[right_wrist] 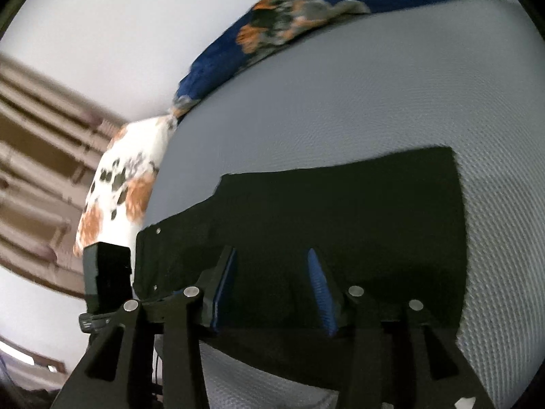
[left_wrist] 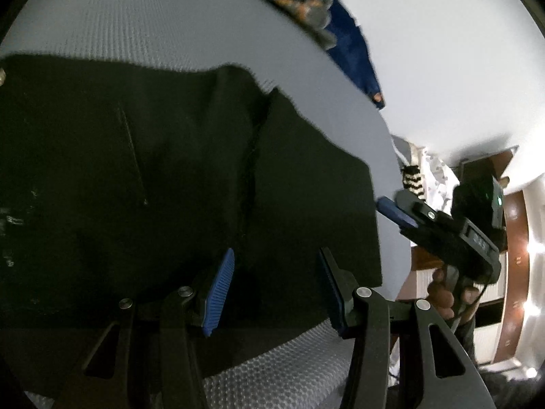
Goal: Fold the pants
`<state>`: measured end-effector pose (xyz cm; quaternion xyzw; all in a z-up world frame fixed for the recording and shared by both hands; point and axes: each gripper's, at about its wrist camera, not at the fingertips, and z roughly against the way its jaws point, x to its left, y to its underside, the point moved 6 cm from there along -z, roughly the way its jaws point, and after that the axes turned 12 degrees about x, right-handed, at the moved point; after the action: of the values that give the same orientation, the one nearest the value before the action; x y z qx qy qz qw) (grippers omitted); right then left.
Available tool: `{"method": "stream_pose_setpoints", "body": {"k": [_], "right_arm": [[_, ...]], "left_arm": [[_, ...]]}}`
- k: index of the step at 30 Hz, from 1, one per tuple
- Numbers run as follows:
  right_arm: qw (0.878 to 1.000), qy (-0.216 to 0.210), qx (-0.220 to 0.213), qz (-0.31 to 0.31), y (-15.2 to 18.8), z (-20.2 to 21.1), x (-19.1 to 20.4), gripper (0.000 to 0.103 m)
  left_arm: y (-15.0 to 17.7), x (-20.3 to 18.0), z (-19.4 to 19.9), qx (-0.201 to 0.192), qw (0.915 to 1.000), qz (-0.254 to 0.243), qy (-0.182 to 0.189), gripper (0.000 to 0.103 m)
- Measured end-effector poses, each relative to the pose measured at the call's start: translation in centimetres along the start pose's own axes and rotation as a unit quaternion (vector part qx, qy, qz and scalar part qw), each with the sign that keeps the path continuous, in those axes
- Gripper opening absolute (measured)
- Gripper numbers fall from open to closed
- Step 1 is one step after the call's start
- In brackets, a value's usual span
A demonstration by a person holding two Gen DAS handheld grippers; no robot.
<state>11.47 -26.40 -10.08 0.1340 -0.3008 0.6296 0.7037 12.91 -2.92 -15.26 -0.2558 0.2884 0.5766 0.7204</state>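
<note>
Both fingers apart over the black pants (left_wrist: pixel 177 177) on the bed (left_wrist: pixel 143 24).

From my seat, the pants lie flat on the grey mattress, already doubled into a rough rectangle, well short of the patterned blue bedding (right_wrist: pixel 306 10) at the mattress's far edge. My left gripper (left_wrist: pixel 276 286) hangs just above the pants' near edge, fingers apart, nothing clamped. My right gripper (right_wrist: pixel 272 289) sits over the pants too, fingers spread and empty; in the left view it is just off the pants' right edge. I judge the next step is another fold. To do it well, I would pinch both layers at the near corners, lift evenly, and lay the edge square on the far edge.
</note>
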Motion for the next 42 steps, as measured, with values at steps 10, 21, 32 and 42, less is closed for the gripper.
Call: {"method": "stream_pose_setpoints", "body": {"k": [10,21,32,42], "right_arm": [[0.999,-0.017,-0.011,-0.050,0.9,0.3,-3.6,0.045],[0.999,-0.007,-0.004,-0.049,1.6,-0.3,-4.1,0.047],[0.999,0.018,0.009,-0.034,2.7,-1.1,-3.8,0.047],[0.996,0.086,0.023,0.002,2.7,-3.0,-3.4,0.045]], "left_arm": [[-0.8,0.3,-2.2,0.040,0.9984,0.026,0.032,0.047],[-0.9,-1.2,-4.7,0.053,0.9970,0.033,0.046,0.007],[1.0,-3.0,-1.3,-0.006,0.9996,-0.023,-0.013,0.005],[1.8,-0.6,-2.6,0.001,0.9953,-0.036,-0.090,0.007]]}}
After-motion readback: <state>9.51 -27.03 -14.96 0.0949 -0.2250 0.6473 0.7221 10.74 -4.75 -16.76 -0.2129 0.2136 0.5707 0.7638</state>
